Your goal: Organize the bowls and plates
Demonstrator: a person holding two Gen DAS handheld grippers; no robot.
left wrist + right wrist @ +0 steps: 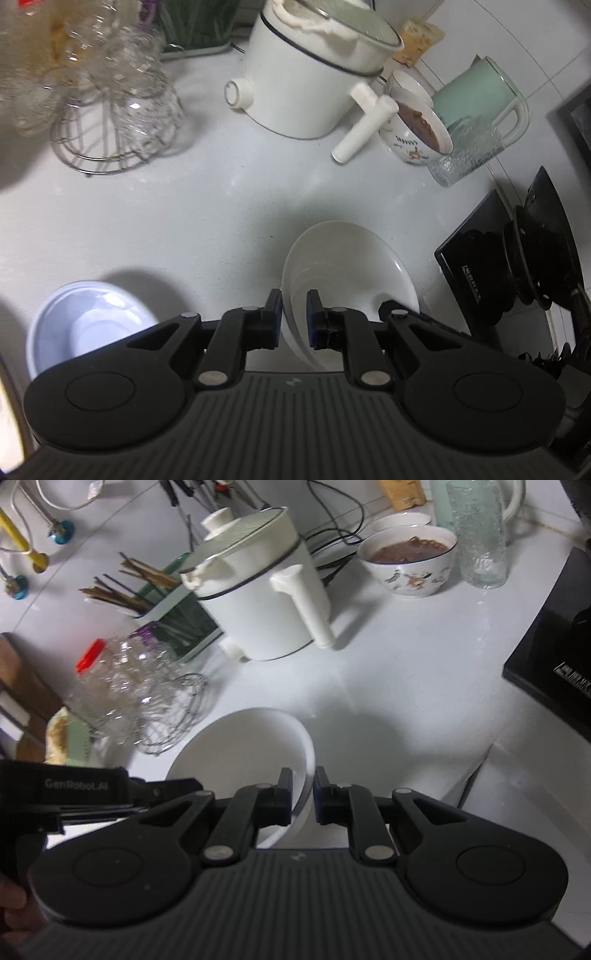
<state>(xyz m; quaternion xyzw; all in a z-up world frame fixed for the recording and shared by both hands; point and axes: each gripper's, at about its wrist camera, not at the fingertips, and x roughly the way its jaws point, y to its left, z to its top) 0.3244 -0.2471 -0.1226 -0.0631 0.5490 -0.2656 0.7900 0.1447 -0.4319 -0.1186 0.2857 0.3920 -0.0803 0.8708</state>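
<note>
My left gripper [294, 317] is shut on the rim of a white bowl [351, 266] and holds it tilted above the white counter. A second pale bowl [88, 325] sits on the counter at the lower left. My right gripper [302, 794] is shut on the rim of the white bowl [240, 749]; the left gripper's body [74, 794] shows at the bowl's left side. One finger of each gripper is inside the bowl, the other outside.
A white electric pot [314, 74] stands at the back. A patterned bowl with brown food [417, 136], a glass [465, 151] and a green kettle [484, 88] stand right. A wire rack with glasses [103, 110] is left. A black cooktop [554, 657] is right.
</note>
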